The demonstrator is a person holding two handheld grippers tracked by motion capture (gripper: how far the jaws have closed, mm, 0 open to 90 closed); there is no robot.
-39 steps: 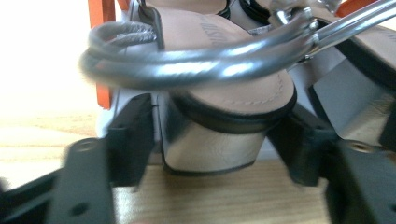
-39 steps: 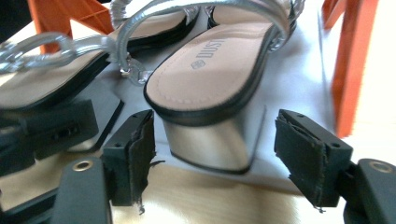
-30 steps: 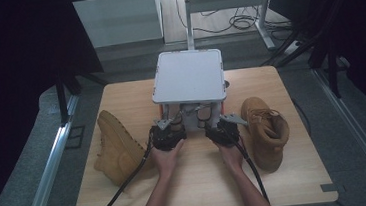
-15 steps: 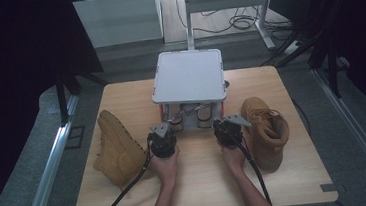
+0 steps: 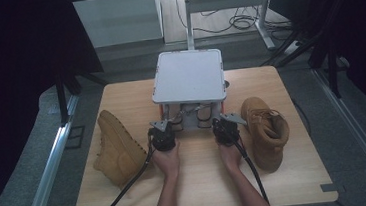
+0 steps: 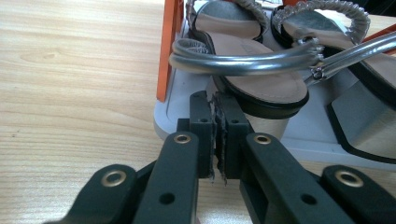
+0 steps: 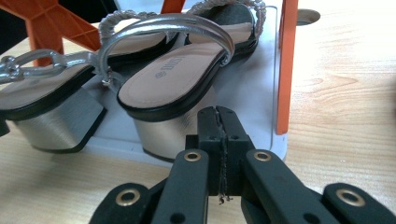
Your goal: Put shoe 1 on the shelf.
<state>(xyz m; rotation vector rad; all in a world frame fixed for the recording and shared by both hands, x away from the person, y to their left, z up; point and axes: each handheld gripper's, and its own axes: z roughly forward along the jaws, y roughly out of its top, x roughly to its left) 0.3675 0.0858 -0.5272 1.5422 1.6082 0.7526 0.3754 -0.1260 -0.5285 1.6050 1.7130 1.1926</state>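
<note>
Both tongs, left (image 5: 164, 126) and right (image 5: 224, 123), having just snapped shut on nothing, I am holding them before the silver sandals (image 7: 163, 74) on the grey rack (image 5: 188, 76) mid-table (image 5: 198, 182), judging they should reopen before gripping a heel.

I am working in what looks like a lab or recording studio set up for data capture. A bare light-wood table (image 5: 198, 187) stands on grey carpeted floor (image 5: 29, 146), with metal rails (image 5: 51, 164) running along both sides. Black curtains (image 5: 16, 57) hang to either side. Behind the table I see a white metal desk frame (image 5: 227, 1) with loose cables (image 5: 224, 24) lying on the floor beneath it.
</note>
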